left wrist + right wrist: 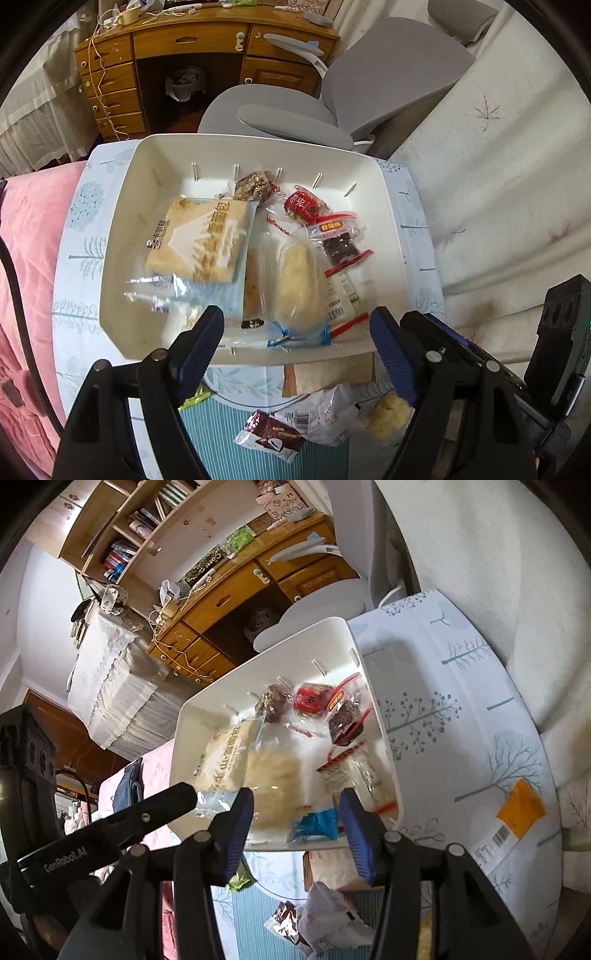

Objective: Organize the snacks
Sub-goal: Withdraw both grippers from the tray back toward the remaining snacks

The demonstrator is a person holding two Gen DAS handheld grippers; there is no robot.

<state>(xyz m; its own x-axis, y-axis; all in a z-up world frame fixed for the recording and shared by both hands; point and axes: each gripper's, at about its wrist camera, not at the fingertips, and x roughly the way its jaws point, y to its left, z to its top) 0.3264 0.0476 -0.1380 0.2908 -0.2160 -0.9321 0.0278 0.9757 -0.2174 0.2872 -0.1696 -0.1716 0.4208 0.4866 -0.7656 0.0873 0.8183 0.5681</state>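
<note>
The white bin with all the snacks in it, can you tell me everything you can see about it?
The white bin is a rectangular tub that looks like smooth plastic, with sloping walls, rounded corners and small slots low in its walls. It sits upright and open on a tablecloth printed with trees. Inside lie a big bread packet, a pale pastry in clear wrap, a red packet, a dark nutty bar and dark dried fruit. Neither gripper touches it.

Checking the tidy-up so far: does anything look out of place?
Yes. Several snacks lie outside the bin on the cloth near the camera: a brown packet, a crumpled white wrapper and a yellow puff.
</note>
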